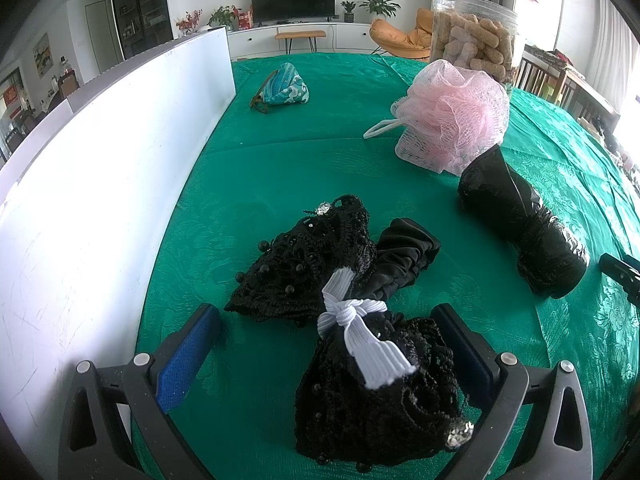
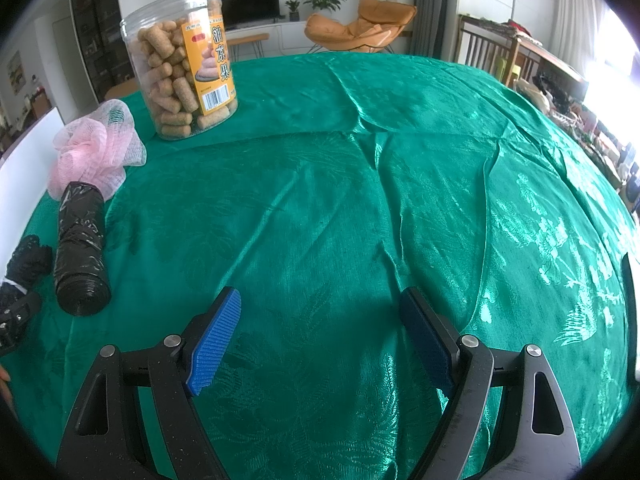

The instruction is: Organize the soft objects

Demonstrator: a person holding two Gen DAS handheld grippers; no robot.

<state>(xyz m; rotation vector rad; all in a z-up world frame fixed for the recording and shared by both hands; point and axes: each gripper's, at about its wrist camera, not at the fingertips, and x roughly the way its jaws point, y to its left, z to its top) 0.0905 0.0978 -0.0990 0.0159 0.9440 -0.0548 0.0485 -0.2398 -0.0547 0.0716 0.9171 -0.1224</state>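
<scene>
A green tablecloth (image 2: 360, 200) covers the whole table, and a white board (image 1: 100, 200) stands on edge along its left side. Toward the back, a clear plastic jar (image 2: 180, 64) stands upright with no lid in view, filled nearly to the rim with tan stick-shaped snacks; an orange label faces the right wrist camera.

Just in front of the jar lies a pink mesh bath pouf (image 1: 452, 116) with a white loop cord, and a roll of black plastic bags (image 1: 520, 228) lies on its side with one end touching the pouf. A small teal patterned pouch (image 1: 286, 88) sits well apart, near the far end of the board.

The black lace bundle (image 1: 340, 320) (beaded, tied at the middle with a white elastic band (image 1: 360, 332)) lies closest to the left gripper (image 1: 328, 336). Its near half sits between the wide-spread blue-padded fingers, against or just beside the right pad, with a clear gap to the left one.

The right gripper (image 2: 320, 336) is spread wide over bare cloth, holding nothing.
</scene>
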